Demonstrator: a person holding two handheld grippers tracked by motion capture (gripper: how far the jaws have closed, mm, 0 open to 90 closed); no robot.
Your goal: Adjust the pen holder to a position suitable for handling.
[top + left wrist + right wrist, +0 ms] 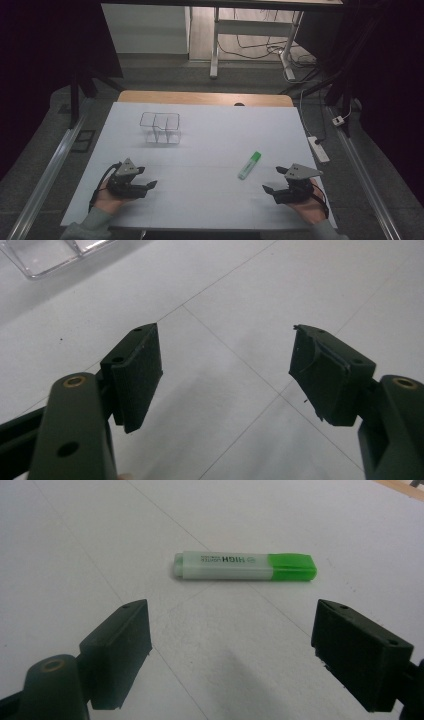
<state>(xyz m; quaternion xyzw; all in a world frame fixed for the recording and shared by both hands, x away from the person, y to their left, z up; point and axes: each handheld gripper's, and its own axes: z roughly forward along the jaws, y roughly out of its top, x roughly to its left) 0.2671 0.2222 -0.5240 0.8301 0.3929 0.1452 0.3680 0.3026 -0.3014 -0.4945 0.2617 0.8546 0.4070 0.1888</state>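
On white table sheet point(210, 200), green highlighter point(249, 165) lies flat, just ahead of right gripper point(270, 175), jaws spread wide, empty, aimed at it, prob. for pickup. Left gripper point(146, 177) also spread, empty, near clear divided box point(160, 128), likely drop-off spot.

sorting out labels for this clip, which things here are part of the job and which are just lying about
Part of the job:
- green highlighter pen with a pale barrel, lying flat ahead of the open right claw
- clear plastic divided box, apparently empty
- open left claw, holding nothing

Just lying about:
- white power strip off the table's right edge
- cables on the floor
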